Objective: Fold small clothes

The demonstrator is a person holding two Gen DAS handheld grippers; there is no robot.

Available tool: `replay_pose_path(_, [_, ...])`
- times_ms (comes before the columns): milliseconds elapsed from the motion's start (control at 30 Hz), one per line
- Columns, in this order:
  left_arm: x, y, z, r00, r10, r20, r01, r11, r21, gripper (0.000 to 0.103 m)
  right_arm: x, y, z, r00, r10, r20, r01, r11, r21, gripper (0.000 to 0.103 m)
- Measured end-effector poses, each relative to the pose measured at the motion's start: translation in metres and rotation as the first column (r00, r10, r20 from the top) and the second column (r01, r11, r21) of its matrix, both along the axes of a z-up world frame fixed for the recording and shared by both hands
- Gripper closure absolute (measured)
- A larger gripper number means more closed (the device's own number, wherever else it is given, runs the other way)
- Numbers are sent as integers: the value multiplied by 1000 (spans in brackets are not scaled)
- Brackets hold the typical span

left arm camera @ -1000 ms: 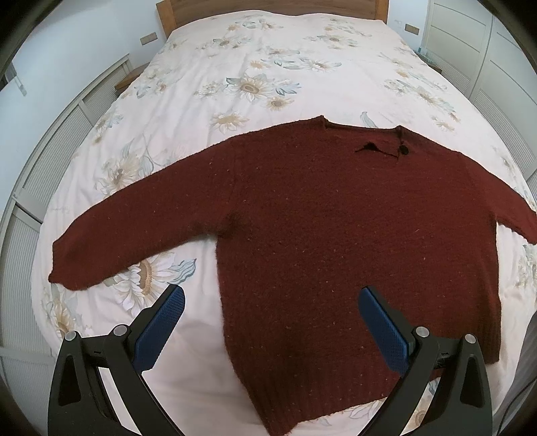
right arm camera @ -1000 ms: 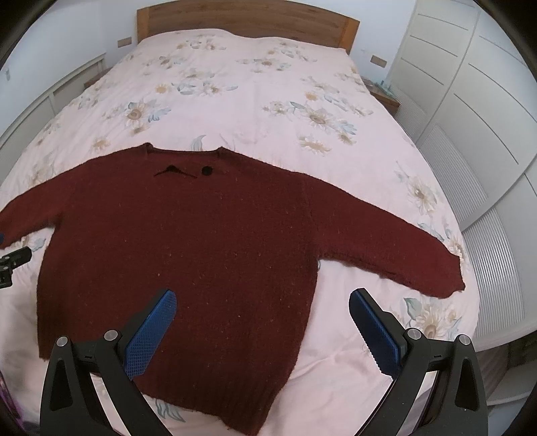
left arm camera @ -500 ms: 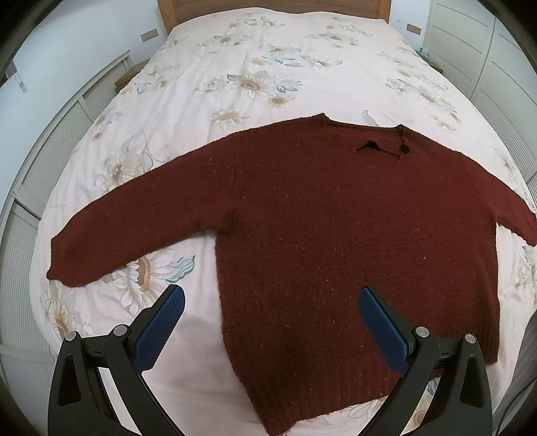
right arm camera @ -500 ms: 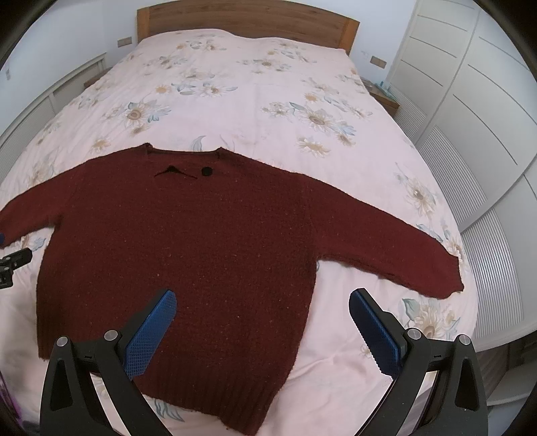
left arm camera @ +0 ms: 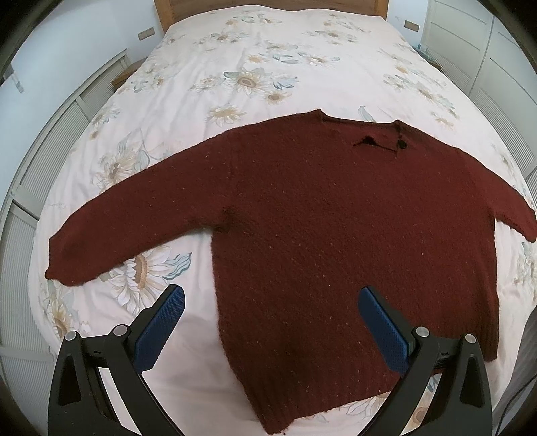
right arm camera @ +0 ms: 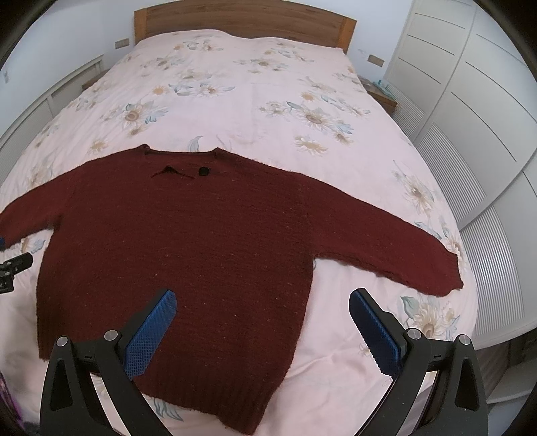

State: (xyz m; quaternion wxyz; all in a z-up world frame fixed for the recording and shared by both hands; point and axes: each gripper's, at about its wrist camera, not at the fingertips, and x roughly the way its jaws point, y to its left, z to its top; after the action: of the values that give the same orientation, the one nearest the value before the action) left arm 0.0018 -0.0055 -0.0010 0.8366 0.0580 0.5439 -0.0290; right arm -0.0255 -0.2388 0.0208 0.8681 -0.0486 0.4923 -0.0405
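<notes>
Domestic bedroom. A double bed (right arm camera: 268, 110) fills the view, covered by a pale pink bedspread (left arm camera: 268, 57) printed with sunflowers and closed at 12 o'clock by a wooden headboard (right arm camera: 245, 20); low bedside tables stand at either side of the headboard, one at 1 o'clock (right arm camera: 379, 92), and wall sockets (right arm camera: 121, 43) are set into the white wall beside it. White fitted wardrobe doors (right arm camera: 470, 87), panelled above and louvred below, run along the bed from 1 to 4 o'clock, with matching louvred panels (left arm camera: 43, 167) at 9 o'clock.
</notes>
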Motion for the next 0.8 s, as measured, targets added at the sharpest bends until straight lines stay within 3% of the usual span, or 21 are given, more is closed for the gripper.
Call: replay_pose_path(800, [-1, -5, -4, 1000, -20, -8, 20, 1000, 6, 1, -2, 4, -3, 1000, 21, -11, -21, 1000, 1, 0])
